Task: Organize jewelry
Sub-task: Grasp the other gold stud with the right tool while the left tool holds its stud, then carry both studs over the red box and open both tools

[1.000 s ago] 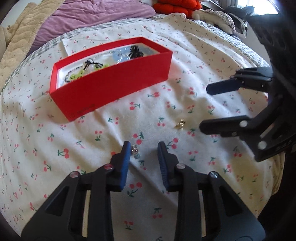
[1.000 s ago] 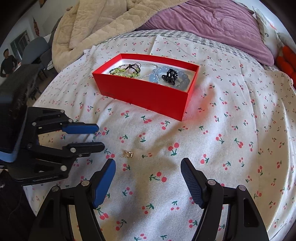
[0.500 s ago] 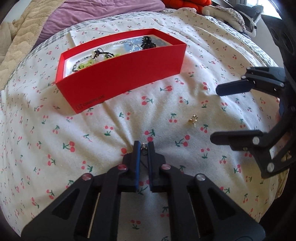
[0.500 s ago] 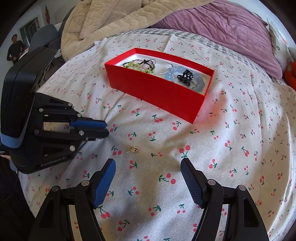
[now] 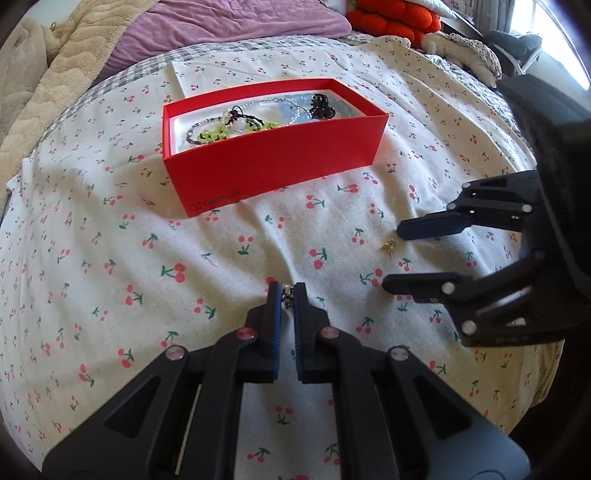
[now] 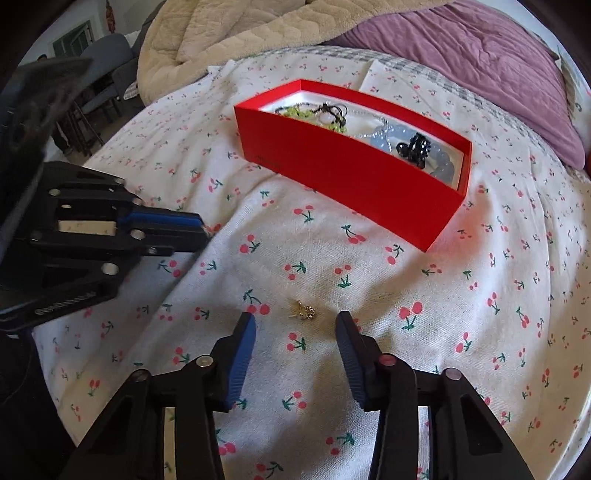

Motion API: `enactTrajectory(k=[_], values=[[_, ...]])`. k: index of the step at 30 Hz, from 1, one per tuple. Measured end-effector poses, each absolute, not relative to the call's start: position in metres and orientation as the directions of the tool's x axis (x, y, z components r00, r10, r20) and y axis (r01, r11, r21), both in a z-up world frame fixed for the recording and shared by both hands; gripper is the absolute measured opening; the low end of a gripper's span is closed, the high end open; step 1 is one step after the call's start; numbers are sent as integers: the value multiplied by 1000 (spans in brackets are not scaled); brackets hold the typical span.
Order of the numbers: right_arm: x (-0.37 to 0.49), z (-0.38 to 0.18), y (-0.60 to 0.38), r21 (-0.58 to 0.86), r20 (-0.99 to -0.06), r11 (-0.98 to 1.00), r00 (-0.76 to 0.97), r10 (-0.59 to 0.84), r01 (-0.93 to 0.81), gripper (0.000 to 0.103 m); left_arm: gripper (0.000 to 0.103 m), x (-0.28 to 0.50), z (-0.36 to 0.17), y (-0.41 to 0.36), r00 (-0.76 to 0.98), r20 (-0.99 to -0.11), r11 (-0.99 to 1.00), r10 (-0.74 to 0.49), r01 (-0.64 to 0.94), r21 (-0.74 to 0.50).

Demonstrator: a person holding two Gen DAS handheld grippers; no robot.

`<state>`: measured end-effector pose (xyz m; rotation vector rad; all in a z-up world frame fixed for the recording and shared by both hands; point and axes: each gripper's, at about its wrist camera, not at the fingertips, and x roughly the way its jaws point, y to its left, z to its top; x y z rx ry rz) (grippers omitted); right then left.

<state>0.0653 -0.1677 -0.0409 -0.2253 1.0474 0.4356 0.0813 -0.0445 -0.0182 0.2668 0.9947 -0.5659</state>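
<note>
A red box [image 5: 280, 162] on the cherry-print bedsheet holds bracelets, a chain and a black clip; it also shows in the right wrist view [image 6: 354, 177]. My left gripper [image 5: 286, 295] is shut on a small silver earring [image 5: 286, 293], raised a little off the sheet; it shows at the left of the right wrist view [image 6: 205, 230]. My right gripper [image 6: 295, 325] is open, low over the sheet, with a small gold earring [image 6: 304, 311] lying between its fingertips. The gold earring [image 5: 389, 245] and the right gripper [image 5: 391, 260] also show in the left wrist view.
A purple quilt [image 6: 480, 51] and a beige blanket [image 6: 229, 33] lie beyond the box. A red cushion [image 5: 391, 22] sits at the bed's far end. A chair [image 6: 99, 77] stands past the bed's left edge.
My left gripper closed on the silver earring and lifted it toward the box. My right gripper moved forward and down around the gold earring, its jaws narrowing.
</note>
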Motion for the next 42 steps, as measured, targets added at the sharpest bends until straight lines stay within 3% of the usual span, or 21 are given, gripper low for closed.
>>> enactTrajectory(k=[3, 15, 42], values=[[68, -41, -167, 28, -871, 894, 428, 242, -448, 41, 7, 80, -17, -41, 412, -847, 823, -334, 565, -50], [70, -44, -162, 29, -879, 887, 410, 242, -461, 13, 7, 76, -14, -34, 415, -843, 827, -342, 558, -61], [77, 9, -169, 67, -826, 901, 484, 291, -429, 12, 7, 99, 29, -22, 482, -788, 858, -383, 502, -111]])
